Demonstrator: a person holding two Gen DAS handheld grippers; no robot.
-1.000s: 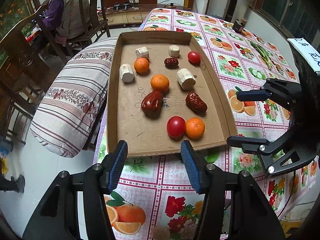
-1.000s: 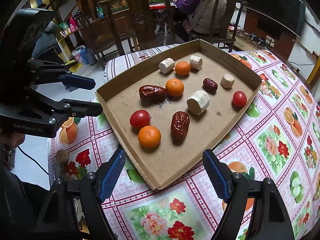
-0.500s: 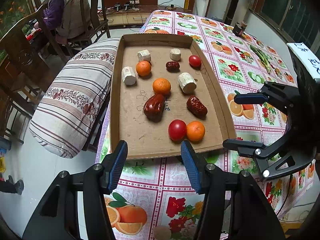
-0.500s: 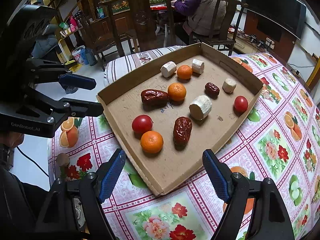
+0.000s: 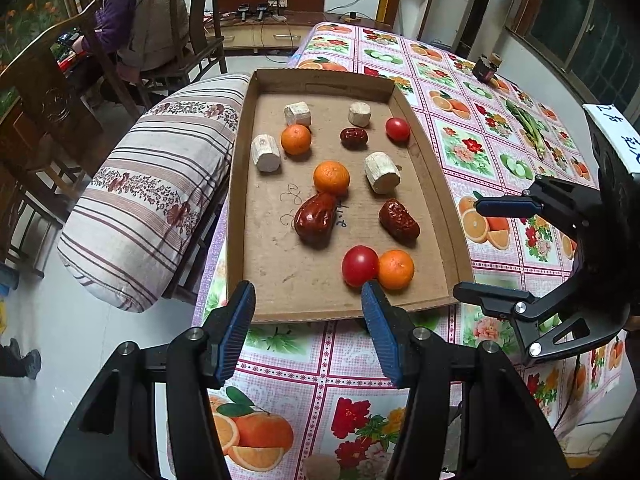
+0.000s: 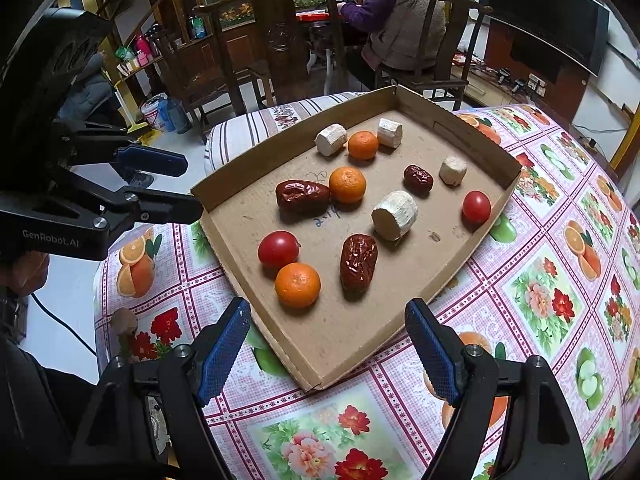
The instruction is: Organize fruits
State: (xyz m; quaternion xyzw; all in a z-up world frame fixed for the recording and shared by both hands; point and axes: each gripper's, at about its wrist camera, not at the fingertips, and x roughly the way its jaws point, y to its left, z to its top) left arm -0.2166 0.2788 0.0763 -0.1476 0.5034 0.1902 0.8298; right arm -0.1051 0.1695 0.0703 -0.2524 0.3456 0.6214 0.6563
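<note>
A shallow cardboard tray (image 5: 442,200) (image 6: 424,292) lies on the flowered tablecloth. In it are three oranges, nearest one (image 5: 395,269) (image 6: 297,284), two tomatoes, nearest (image 5: 359,265) (image 6: 278,249), three dark red dates, one (image 5: 315,219) (image 6: 302,196), and several pale root chunks, one (image 5: 382,177) (image 6: 394,214). My left gripper (image 5: 308,336) is open and empty, just short of the tray's near edge; it also shows in the right wrist view (image 6: 192,186). My right gripper (image 6: 328,350) is open and empty at the tray's near corner; it shows at the right of the left wrist view (image 5: 466,248).
A striped cushion (image 5: 160,196) on a chair presses against the tray's left side. A person (image 5: 140,16) sits at a wooden table beyond. A small dark jar (image 5: 486,68) and green vegetables (image 5: 528,128) lie on the far right of the table.
Both grippers have pulled back slightly from the tray, still open and empty. The fruits have not moved.
</note>
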